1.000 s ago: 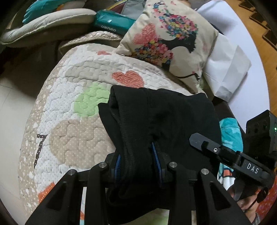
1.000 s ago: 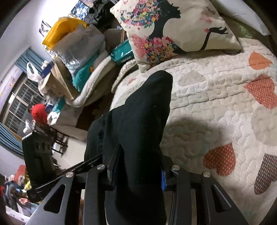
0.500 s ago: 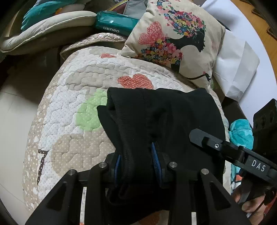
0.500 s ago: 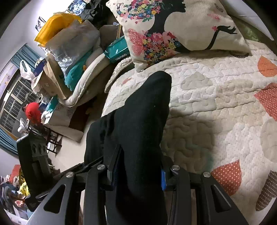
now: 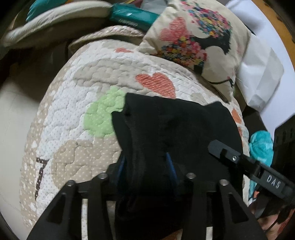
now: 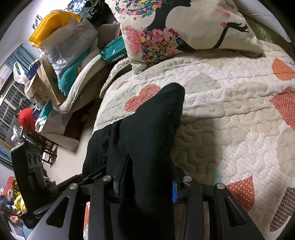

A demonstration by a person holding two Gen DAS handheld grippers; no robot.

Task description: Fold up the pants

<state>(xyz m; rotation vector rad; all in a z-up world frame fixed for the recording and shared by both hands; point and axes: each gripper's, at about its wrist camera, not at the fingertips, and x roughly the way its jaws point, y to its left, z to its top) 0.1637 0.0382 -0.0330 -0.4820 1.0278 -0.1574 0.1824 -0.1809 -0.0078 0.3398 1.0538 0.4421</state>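
Note:
The black pants hang bunched between both grippers above the heart-patterned quilt. My left gripper is shut on a thick fold of the pants, which spill forward over its fingers. My right gripper is shut on another part of the pants, whose end sticks up and forward over the quilt. The right gripper's body also shows in the left wrist view at the right, and the left gripper shows in the right wrist view at the lower left.
A floral cushion and white paper lie at the quilt's far end. Folded bedding and a teal pack sit beyond. Bags and boxes pile at the left by the floor.
Both grippers have moved forward over the quilt toward the cushion with the pants still held. The grip has not changed.

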